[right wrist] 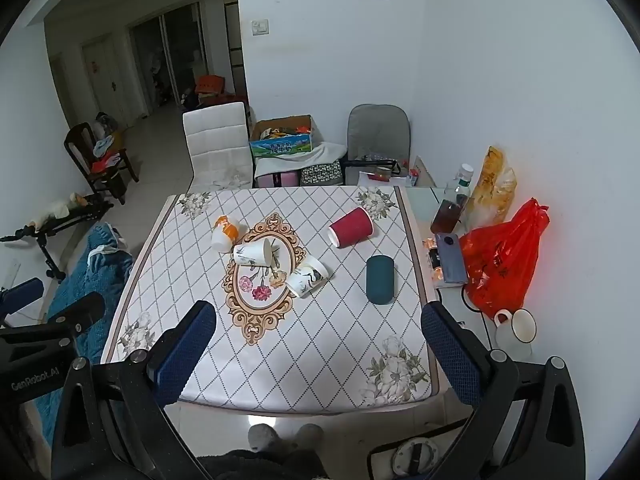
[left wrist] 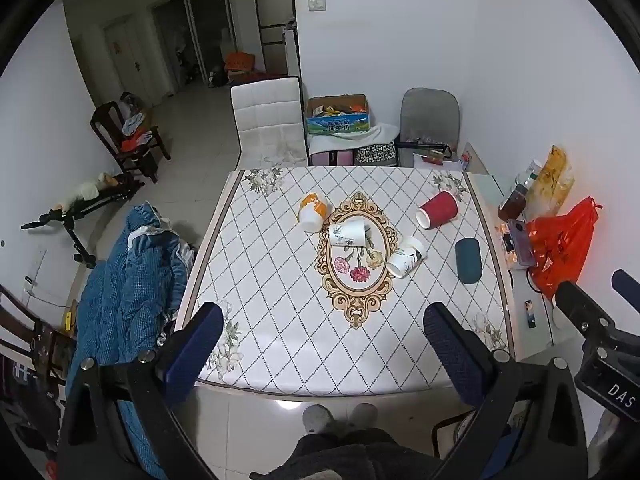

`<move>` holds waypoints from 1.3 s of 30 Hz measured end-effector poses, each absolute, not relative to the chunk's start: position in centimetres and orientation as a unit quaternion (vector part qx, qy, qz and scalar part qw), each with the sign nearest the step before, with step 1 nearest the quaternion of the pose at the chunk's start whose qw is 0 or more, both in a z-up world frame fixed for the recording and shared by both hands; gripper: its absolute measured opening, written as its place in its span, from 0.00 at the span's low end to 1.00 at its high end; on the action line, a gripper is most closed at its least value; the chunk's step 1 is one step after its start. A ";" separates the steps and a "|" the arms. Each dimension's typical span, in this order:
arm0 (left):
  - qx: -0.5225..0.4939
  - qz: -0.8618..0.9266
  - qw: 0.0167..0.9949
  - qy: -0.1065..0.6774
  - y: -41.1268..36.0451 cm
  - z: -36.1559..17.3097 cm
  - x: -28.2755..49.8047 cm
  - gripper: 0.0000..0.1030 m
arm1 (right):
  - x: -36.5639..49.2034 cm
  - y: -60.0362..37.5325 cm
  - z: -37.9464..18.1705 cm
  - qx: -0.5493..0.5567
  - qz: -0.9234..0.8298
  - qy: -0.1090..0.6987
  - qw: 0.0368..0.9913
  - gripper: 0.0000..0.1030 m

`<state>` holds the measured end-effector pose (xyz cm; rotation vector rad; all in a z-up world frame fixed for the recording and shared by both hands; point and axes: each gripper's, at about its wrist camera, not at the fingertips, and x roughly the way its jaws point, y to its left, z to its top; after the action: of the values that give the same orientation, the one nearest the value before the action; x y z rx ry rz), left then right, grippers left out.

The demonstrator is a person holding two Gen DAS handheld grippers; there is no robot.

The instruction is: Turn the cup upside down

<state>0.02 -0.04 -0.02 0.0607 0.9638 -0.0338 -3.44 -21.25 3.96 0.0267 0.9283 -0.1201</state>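
Observation:
Several paper cups lie on their sides on the patterned table: an orange-and-white cup, a white printed cup, another white printed cup, a red cup and a dark teal cup. My left gripper is open and empty, held above the table's near edge. My right gripper is open and empty too, above the near edge, far from the cups.
A side shelf at the right holds a red plastic bag, a phone, bottles and a white mug. A white chair and boxes stand behind the table. A blue quilt lies at the left.

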 end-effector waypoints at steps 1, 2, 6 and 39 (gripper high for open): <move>0.029 -0.016 0.885 0.464 -0.1 0.0 0.0 1.00 | -3.4 -21.2 4.0 0.013 -0.058 0.449 0.892 1.00; 0.029 -0.017 0.885 0.464 -0.1 -0.1 0.0 1.00 | -3.4 -21.2 4.0 0.014 -0.057 0.449 0.892 1.00; 0.020 -0.019 0.887 0.461 0.0 -0.1 0.0 1.00 | -3.4 -21.3 4.0 0.017 -0.056 0.450 0.891 1.00; 0.021 -0.017 0.889 0.457 -0.1 1.3 0.9 1.00 | -2.8 -21.2 4.5 0.019 -0.048 0.449 0.892 1.00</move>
<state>0.93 -0.14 1.32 0.0438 0.9484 -0.0362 -2.82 -21.22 4.48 0.0399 0.9323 -0.1000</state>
